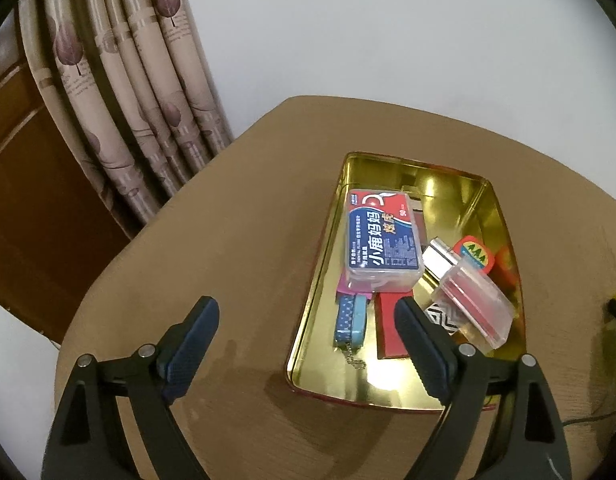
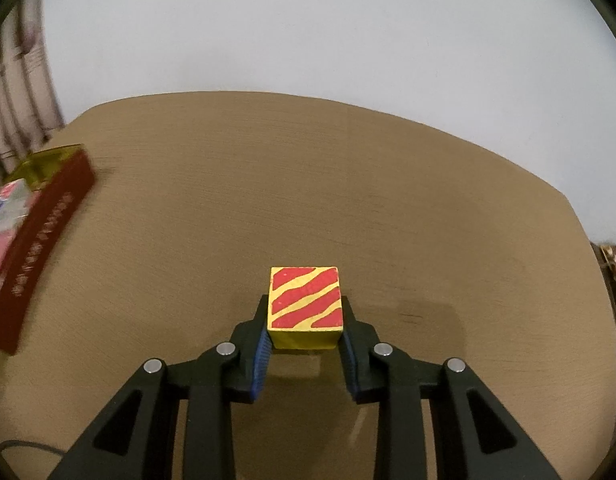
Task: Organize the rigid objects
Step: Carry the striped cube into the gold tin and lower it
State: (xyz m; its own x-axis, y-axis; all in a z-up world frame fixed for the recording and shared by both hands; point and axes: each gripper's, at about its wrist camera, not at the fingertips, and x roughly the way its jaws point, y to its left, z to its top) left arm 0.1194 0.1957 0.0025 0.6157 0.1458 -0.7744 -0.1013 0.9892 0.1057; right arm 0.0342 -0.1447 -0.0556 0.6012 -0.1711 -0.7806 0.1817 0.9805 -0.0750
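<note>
A gold-lined tin box [image 1: 504,216] with red outer walls sits on the brown table [image 1: 227,220]. Inside lie a blue-and-red floss case [image 1: 382,240], a clear plastic bottle with red liquid [image 1: 468,296], a blue dotted keychain item [image 1: 350,320], a red box [image 1: 390,328] and a round green-and-yellow piece [image 1: 478,256]. My left gripper [image 1: 308,336] is open and empty, above the tin's near left corner. My right gripper [image 2: 305,320] is shut on a yellow cube with red stripes [image 2: 305,300], held above the table. The tin [image 2: 39,216] shows at the left of the right wrist view.
A patterned curtain [image 1: 119,80] and a brown wooden door [image 1: 27,200] stand behind the table at the left. A plain pale wall [image 1: 388,40] is behind. A dark cable [image 1: 588,416] lies near the table's right side.
</note>
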